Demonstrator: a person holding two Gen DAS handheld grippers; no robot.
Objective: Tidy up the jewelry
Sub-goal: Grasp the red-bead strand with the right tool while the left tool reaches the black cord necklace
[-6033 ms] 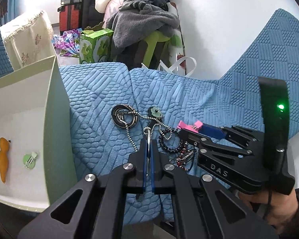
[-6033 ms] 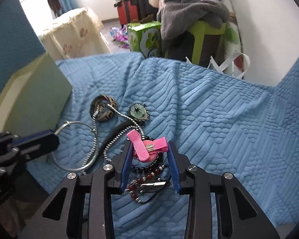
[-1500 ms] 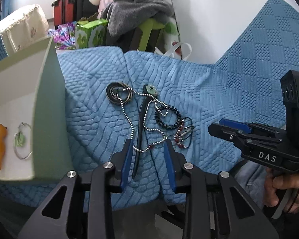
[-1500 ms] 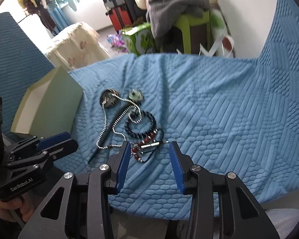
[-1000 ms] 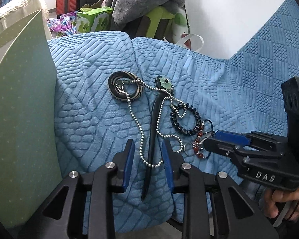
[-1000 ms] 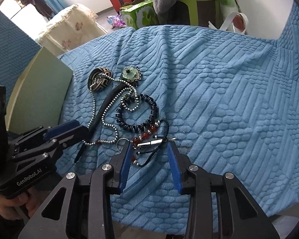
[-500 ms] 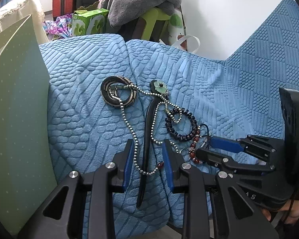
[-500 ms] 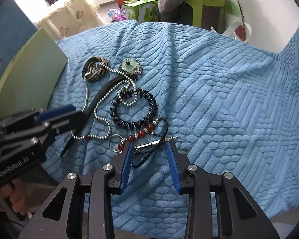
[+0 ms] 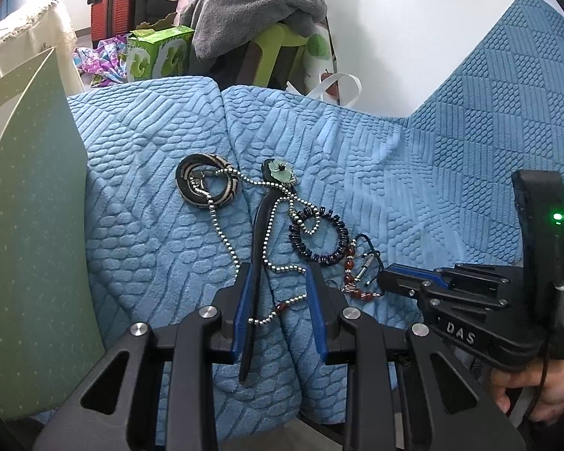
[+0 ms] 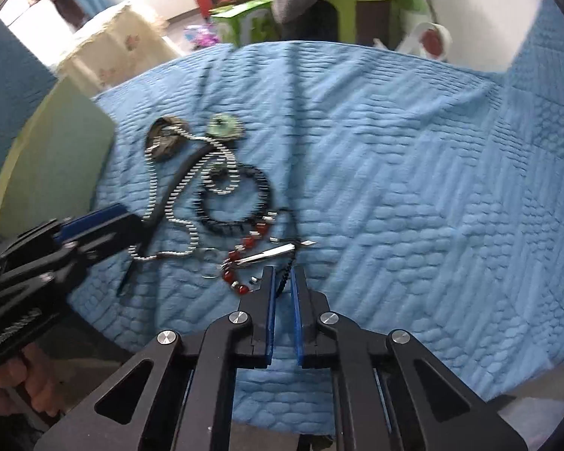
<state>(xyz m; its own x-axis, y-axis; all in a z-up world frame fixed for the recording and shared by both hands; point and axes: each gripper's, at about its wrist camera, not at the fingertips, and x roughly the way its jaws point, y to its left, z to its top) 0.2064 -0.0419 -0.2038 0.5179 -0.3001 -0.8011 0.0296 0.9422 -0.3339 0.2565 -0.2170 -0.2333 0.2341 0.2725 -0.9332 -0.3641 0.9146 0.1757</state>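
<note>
Tangled jewelry near the front edge of the blue cover

The right tongs [image 10: 282, 282] are nearly closed on a black cord [image 10: 284, 276] (grip unconfirmed); the left tongs [image 9: 278, 282] are held apart astride the hairpin [image 9: 257, 248]. The interlaced ball chain [image 9: 222, 225] could be dragged along.

Between my left gripper [image 9: 278, 274] fingers lie the hair stick [image 9: 257, 233] and ball chain [image 9: 222, 221]; the beaded bracelet [image 9: 319, 236] sits right, the box [image 9: 30, 206] left.
</note>
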